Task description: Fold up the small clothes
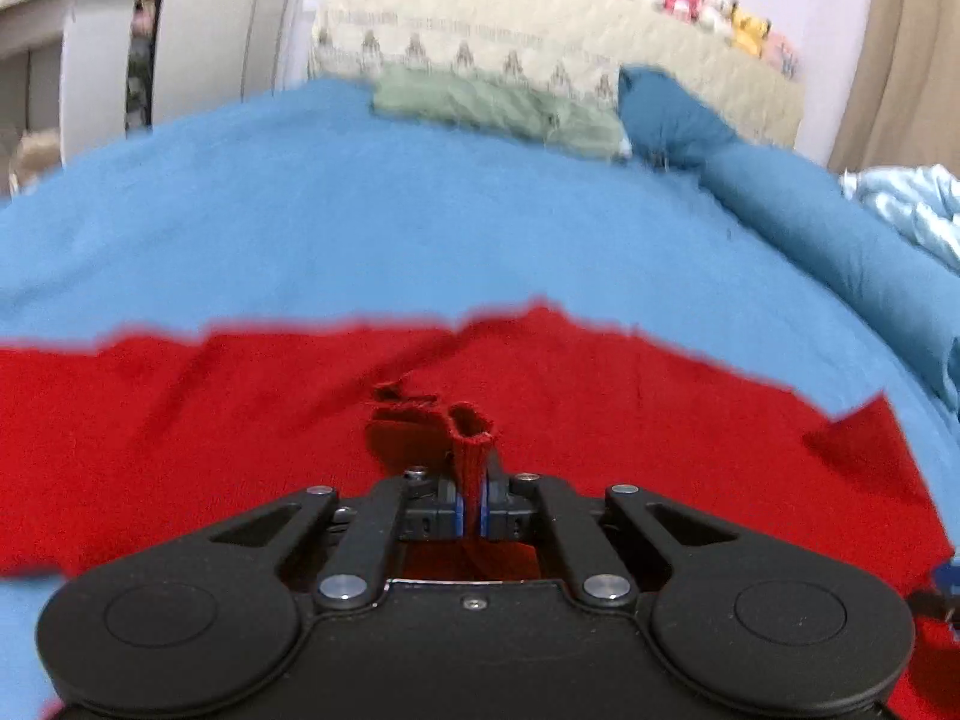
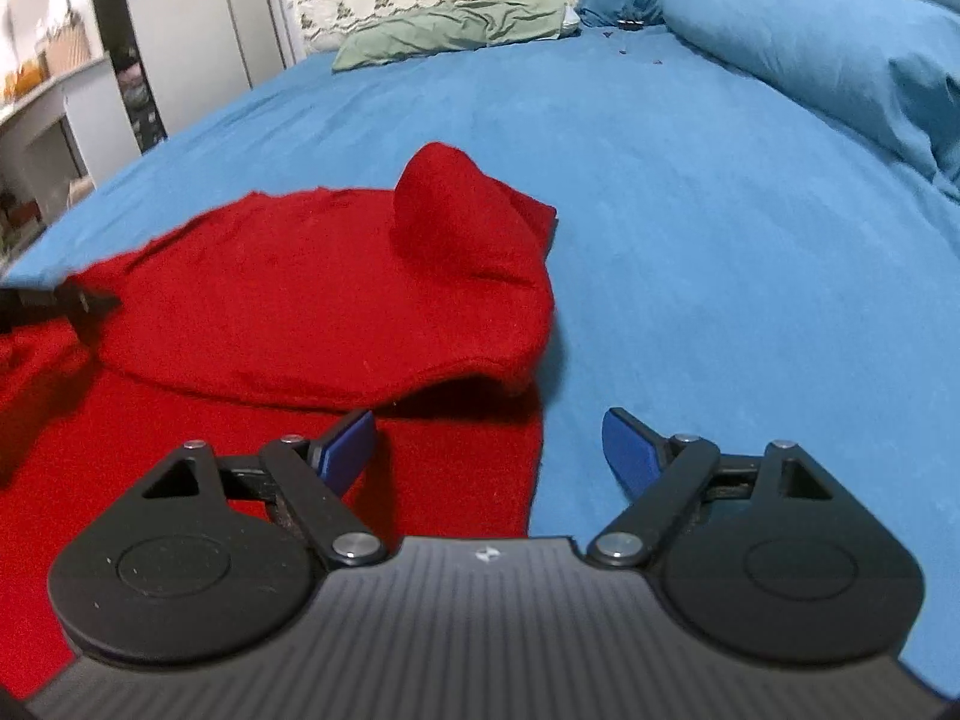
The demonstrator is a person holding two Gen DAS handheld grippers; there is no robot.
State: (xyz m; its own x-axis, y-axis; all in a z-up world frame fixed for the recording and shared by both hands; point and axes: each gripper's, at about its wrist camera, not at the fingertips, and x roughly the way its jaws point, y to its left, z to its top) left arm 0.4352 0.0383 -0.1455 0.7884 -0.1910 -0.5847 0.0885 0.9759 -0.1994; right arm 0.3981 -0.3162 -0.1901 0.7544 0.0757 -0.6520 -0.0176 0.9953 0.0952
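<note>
The left gripper (image 1: pixel 473 501) pinches a fold of the red garment (image 1: pixel 240 420), which lies on the blue bedsheet (image 1: pixel 360 210). The right gripper (image 2: pixel 489 450) is spread wide, the garment's folded part at its 11 o'clock.

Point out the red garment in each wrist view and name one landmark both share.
Left wrist: red garment spans the lower middle, a fold pinched in the left gripper.
Right wrist: red garment fills the lower left, folded over.
Shared landmark: the green pillow.
</note>
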